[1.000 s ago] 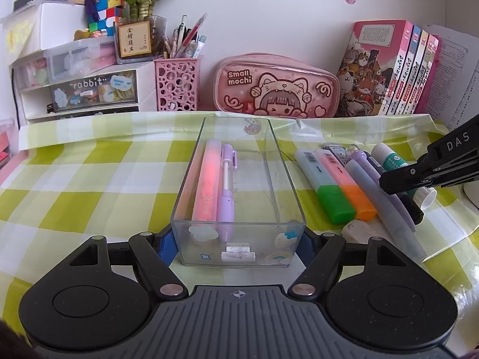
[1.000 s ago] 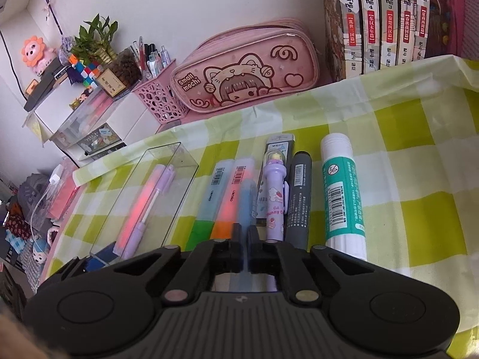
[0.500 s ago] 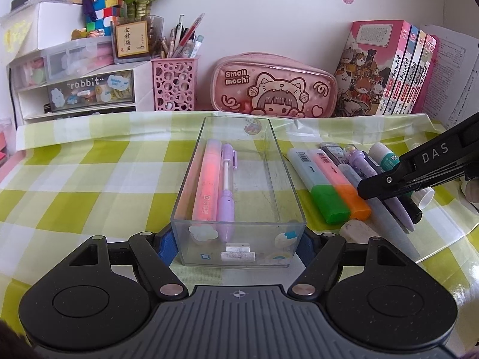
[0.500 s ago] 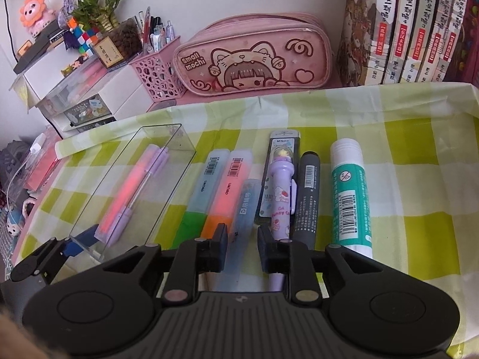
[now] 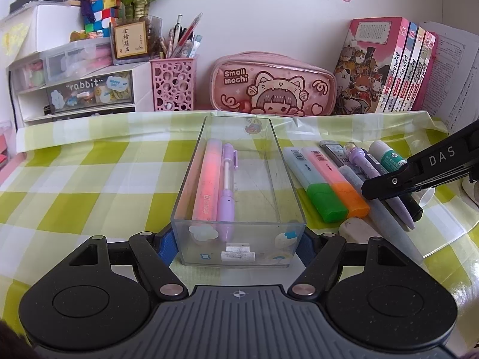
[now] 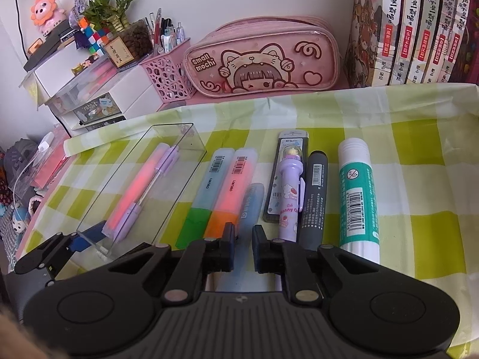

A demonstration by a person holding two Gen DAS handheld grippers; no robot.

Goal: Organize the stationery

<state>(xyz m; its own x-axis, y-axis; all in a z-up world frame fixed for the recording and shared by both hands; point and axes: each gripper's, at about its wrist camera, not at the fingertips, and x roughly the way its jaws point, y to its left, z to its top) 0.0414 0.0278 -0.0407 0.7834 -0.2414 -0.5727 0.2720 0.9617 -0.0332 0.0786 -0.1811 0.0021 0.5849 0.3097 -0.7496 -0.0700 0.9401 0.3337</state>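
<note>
A clear plastic box [image 5: 239, 118] stands on the checked cloth. Inside it lie a pink highlighter [image 5: 206, 185] and a purple pen [image 5: 226, 191]. My left gripper [image 5: 236, 246] is shut on the box's near end, its blue pads pressing both side walls. To the right lies a row of stationery: a green highlighter [image 6: 203, 191], an orange highlighter [image 6: 233, 191], a pale blue pen [image 6: 251, 200], a purple cartoon pen [image 6: 289, 197], a black marker [image 6: 314, 197] and a glue stick [image 6: 357, 194]. My right gripper [image 6: 243, 239] straddles the pale blue pen, jaws closing onto it.
A flat lead case [image 6: 295, 137] lies under the purple cartoon pen's top. A white eraser [image 5: 357, 227] sits by the highlighter caps. Along the wall stand a pink pencil case [image 5: 272, 85], a pink pen holder [image 5: 173, 85], drawers [image 5: 89, 89] and books [image 5: 389, 65].
The right jaws stood close on the pale blue pen, spread apart, and have narrowed onto it again, with a slight roll. The left gripper and the box have not moved.
</note>
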